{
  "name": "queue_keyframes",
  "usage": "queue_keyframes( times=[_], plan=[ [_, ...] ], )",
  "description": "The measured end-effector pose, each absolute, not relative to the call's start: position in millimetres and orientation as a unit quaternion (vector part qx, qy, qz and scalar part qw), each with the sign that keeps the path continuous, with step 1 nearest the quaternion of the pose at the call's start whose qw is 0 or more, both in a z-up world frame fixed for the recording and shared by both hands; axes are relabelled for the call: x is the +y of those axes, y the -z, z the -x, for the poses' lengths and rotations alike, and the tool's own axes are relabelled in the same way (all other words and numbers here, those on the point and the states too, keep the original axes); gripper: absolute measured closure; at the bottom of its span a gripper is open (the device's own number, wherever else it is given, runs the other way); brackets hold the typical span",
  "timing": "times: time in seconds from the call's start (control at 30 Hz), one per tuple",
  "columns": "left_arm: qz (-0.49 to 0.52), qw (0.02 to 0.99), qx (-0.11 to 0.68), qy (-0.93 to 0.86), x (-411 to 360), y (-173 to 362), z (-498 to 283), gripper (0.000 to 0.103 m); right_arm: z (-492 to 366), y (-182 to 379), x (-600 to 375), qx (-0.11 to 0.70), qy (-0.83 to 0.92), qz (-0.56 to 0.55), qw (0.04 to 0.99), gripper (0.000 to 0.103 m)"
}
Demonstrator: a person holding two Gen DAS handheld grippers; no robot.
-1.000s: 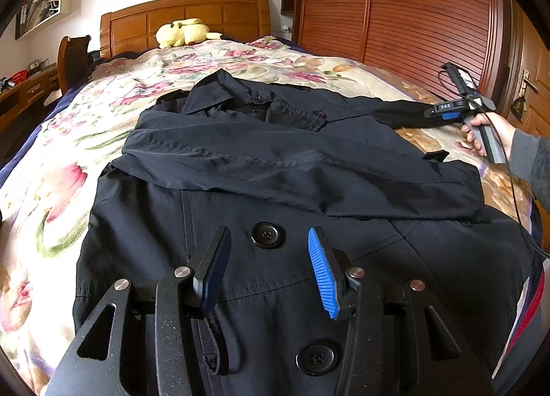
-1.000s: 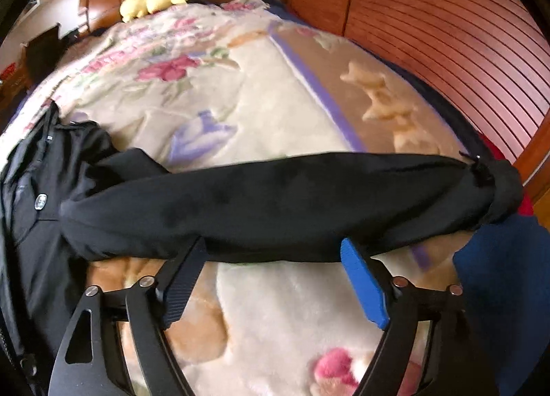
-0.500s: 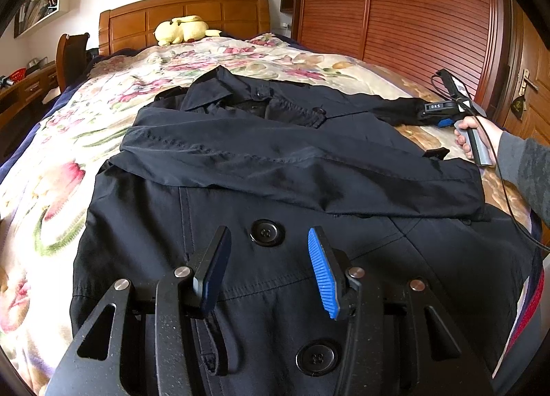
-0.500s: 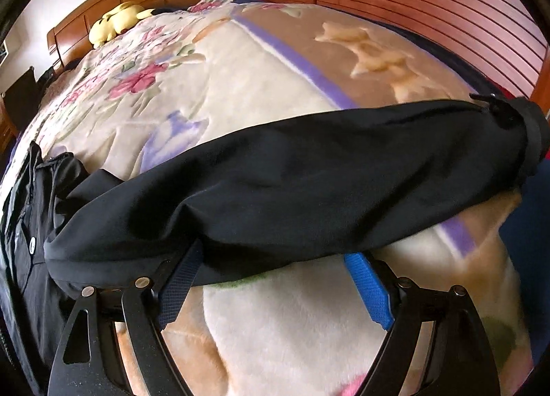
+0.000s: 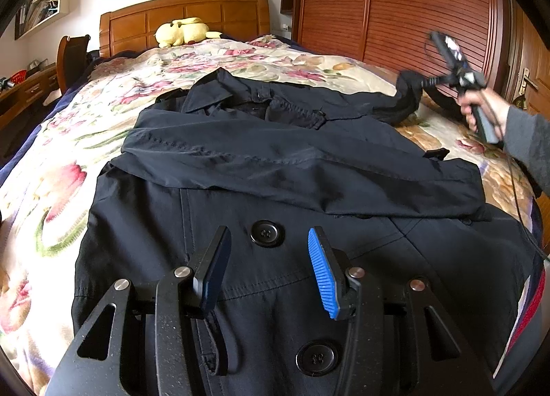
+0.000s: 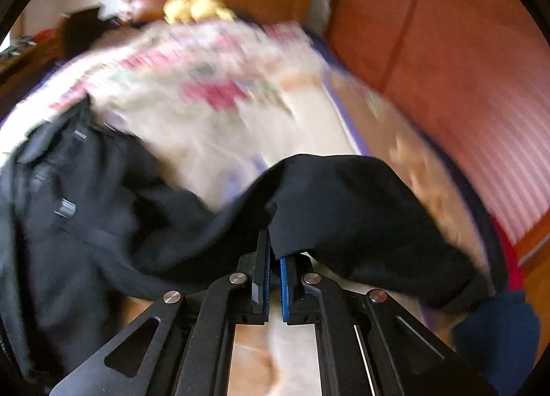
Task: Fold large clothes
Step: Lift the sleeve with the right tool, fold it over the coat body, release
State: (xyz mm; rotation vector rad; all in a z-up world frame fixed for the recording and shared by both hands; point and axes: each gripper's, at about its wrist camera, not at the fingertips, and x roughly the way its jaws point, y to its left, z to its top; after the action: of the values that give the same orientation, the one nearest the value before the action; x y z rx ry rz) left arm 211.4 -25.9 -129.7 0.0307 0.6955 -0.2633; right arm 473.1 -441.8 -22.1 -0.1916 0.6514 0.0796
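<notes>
Coat: I see a black coat (image 5: 275, 169) spread front-up on the bed, collar toward the headboard, hem toward my left camera. One sleeve is folded across the chest.
Buttons: two large black buttons (image 5: 267, 233) sit on the front panel close to my left gripper.
Right sleeve: the other sleeve (image 6: 343, 203) runs out toward the wardrobe side and is lifted off the blanket where I hold it; its cuff end hangs down to the right.
Right gripper: my right gripper (image 6: 274, 251) is clenched on that sleeve, with a fold of the black cloth pinched between the two pads. From the left camera I see it (image 5: 417, 81) raised above the bed with the sleeve draped from it.
Right hand: a hand (image 5: 481, 107) in a grey sleeve grips the handle.
Left gripper: my left gripper (image 5: 268, 268) hangs over the lower front of the coat, jaws parted, nothing between the pads.
Bed: a floral blanket (image 5: 103, 114) covers it; a yellow plush toy (image 5: 182, 31) lies by the wooden headboard (image 5: 185, 14).
Wardrobe: slatted wooden doors (image 5: 412, 7) stand along the bed's right side.
Right view: strongly blurred, so fine detail is lost.
</notes>
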Motion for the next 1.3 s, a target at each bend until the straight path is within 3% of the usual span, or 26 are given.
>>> queue_keyframes(
  times=[0.27, 0.67, 0.73, 0.83, 0.87, 1.0, 1.3],
  plan=[
    [-0.016, 0.933, 0.336, 0.128, -25.0, 128.4, -209.7, 0.055, -385.9, -32.6, -336.1, 0.247, -0.185, 0.134, 0.942, 0.098],
    [-0.016, 0.933, 0.336, 0.128, -24.8, 128.2, -209.8, 0.055, -339.8, 20.0, -288.2, 0.316, -0.242, 0.131, 0.908, 0.097],
    [-0.018, 0.933, 0.337, 0.128, -24.9, 128.3, -209.7, 0.055, -340.0, 12.6, -292.7, 0.324, -0.237, 0.126, 0.907, 0.092],
    [-0.019, 0.933, 0.336, 0.128, -25.1, 126.9, -209.4, 0.055, -330.7, -0.2, -294.4, 0.32, -0.232, 0.118, 0.911, 0.069],
    [-0.02, 0.933, 0.336, 0.128, -25.3, 126.5, -209.2, 0.055, -328.9, -3.0, -296.7, 0.316, -0.228, 0.118, 0.913, 0.056],
    [-0.022, 0.933, 0.337, 0.127, -25.8, 125.8, -209.2, 0.055, -322.5, -7.6, -311.0, 0.299, -0.207, 0.109, 0.925, 0.039],
    [-0.023, 0.932, 0.339, 0.126, -27.2, 127.3, -210.8, 0.055, -369.8, 31.2, -343.0, 0.339, -0.12, 0.076, 0.93, 0.033]
  ],
)
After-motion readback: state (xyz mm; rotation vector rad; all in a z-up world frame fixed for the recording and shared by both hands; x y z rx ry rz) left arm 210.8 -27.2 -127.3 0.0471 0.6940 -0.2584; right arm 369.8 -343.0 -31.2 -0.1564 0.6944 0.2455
